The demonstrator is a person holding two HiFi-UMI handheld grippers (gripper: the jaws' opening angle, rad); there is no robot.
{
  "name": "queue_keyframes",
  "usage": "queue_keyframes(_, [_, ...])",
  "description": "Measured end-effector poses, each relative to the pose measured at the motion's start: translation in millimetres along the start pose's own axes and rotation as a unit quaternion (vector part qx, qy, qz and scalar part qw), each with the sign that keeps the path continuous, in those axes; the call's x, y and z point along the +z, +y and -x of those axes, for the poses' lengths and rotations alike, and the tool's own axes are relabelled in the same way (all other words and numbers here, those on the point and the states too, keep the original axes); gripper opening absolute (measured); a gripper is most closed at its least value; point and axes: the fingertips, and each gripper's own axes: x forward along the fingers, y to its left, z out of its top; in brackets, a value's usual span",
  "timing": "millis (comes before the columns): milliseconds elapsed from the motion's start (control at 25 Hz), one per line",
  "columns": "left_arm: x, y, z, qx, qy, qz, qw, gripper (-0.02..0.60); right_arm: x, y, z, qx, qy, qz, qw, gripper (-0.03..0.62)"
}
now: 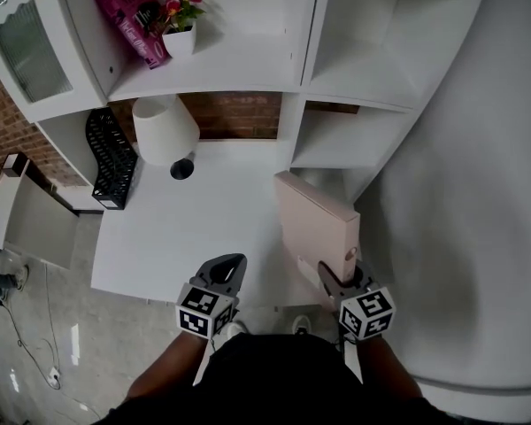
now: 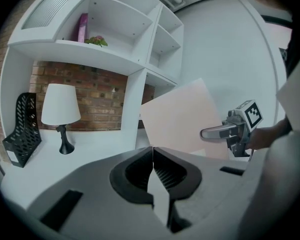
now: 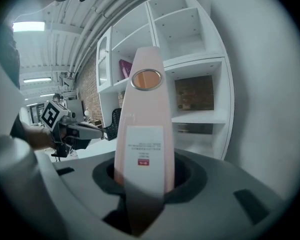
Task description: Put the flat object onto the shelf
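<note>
The right gripper (image 1: 342, 275) is clamping the flat object (image 1: 317, 218) by one end only, so it is risking a tilt against the shelf (image 1: 336, 145) edge, while the left gripper (image 1: 227, 271) is sitting closed and empty.

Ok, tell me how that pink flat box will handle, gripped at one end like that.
The pink flat box looks stiff: it stands straight out of the right gripper without sagging. It is probably light for its size, being thin. Gripped only at one edge, it may twist in the jaws if swung fast.
</note>
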Motion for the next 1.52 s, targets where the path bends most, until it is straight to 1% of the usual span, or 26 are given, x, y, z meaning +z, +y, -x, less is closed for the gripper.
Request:
queue_keyframes(200, [-1,1,-6,0.020,0.004,0.002,0.9998,0.006,10,-21,0,0.004,-0.013,0.001,1.000,0.167])
queue_keyframes(440, [8,1,-15,0.028,0.006,-0.011,0.9995,0.006,40,-43,6,0.000,-0.046,0.011,0.999,0.167])
queue_keyframes(640, [13,1,-20,0.025,0.008,-0.018,0.9995,0.005,74,-55,26,-0.011,-0.080,0.020,0.996,0.167])
queue_keyframes(800, [16,-1,-25,0.013,0.008,-0.023,0.9996,0.006,106,-57,49,-0.026,-0.115,0.044,0.992,0.167])
queue_keyframes(1000, [21,-2,-29,-0.001,0.004,-0.020,0.9998,0.006,150,-59,75,-0.047,-0.153,0.085,0.984,0.169])
queue_keyframes(1240, [23,-3,-27,-0.009,-0.002,-0.018,0.9998,0.006,199,-60,103,-0.078,-0.187,0.142,0.969,0.167])
queue_keyframes(1520, [17,-2,-21,-0.009,-0.001,-0.025,0.9997,0.005,254,-63,132,-0.110,-0.226,0.198,0.947,0.167])
